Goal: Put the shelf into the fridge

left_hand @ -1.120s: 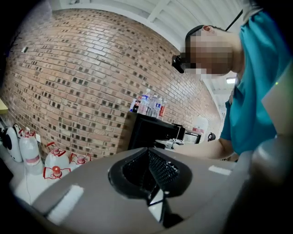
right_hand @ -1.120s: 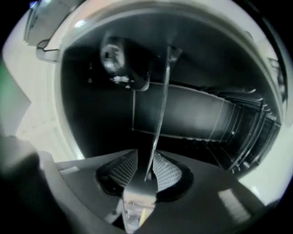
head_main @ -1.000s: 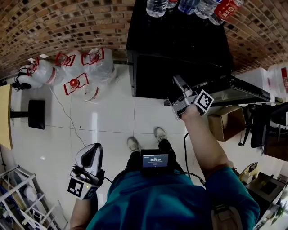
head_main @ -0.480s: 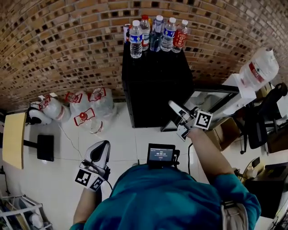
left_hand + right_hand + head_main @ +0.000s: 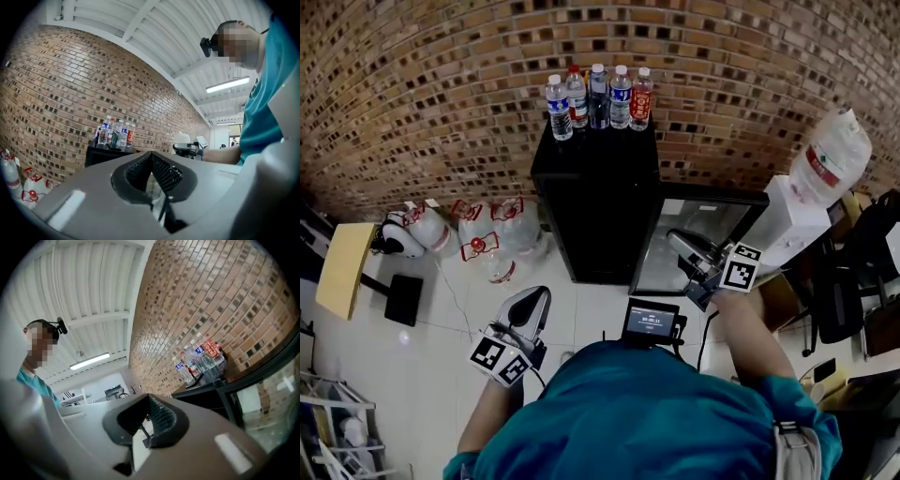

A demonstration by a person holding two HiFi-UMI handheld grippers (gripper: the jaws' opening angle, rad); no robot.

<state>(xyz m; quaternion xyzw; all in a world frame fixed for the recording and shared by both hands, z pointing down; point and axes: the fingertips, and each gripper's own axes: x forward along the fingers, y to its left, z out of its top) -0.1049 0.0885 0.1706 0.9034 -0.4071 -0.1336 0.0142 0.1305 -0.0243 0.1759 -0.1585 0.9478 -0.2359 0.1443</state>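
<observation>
A small black fridge [image 5: 595,206] stands against the brick wall, its glass door [image 5: 694,239] swung open to the right. No shelf shows in any view. My right gripper [image 5: 675,239] hangs in front of the open door, shut with nothing between its jaws; in the right gripper view its pads [image 5: 161,416] meet, with the door [image 5: 262,399] to the right. My left gripper [image 5: 534,298] is held low at the left, away from the fridge. It is shut and empty too, and in the left gripper view its pads [image 5: 159,171] touch.
Several bottles [image 5: 595,94] stand on top of the fridge. Water jugs [image 5: 487,234] lie on the floor to its left. To the right is a white dispenser [image 5: 797,216] with a jug [image 5: 834,145] on top. A wooden board [image 5: 342,272] and a wire rack [image 5: 328,422] are at the far left.
The head view has risen and now takes in the whole fridge and wall. Both grippers have come up. The right gripper has left the door's edge, rolled and closed.
</observation>
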